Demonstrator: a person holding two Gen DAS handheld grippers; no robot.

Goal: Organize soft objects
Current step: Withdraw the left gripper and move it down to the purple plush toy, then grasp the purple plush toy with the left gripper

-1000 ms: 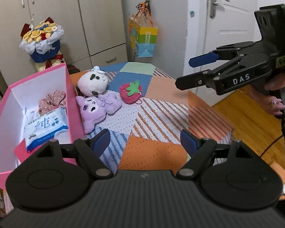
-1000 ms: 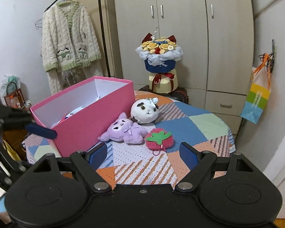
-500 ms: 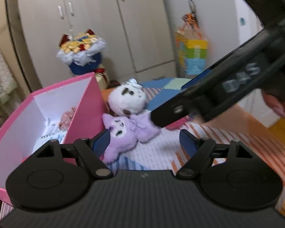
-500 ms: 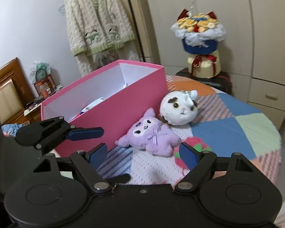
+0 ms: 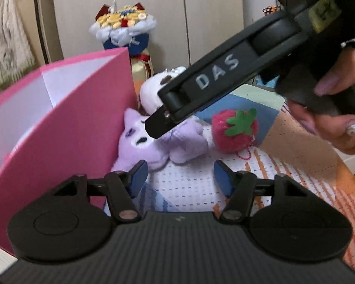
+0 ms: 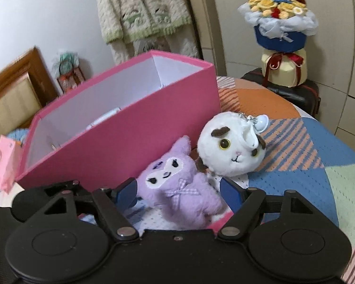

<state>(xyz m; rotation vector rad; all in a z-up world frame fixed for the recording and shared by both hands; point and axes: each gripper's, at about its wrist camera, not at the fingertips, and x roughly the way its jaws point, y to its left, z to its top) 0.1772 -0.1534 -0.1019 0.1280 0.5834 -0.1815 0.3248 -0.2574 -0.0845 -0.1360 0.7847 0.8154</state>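
Over the purple plush (image 6: 177,189), the downward-tilted right hand-held gripper (image 6: 178,189) closes, not yet pressing.

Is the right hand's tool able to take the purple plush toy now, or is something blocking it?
Probably yes. The right tool already has the purple plush toy between its closing jaws, pads not yet pressing. The pink box stands beside it and the white plush behind; neither blocks the way.
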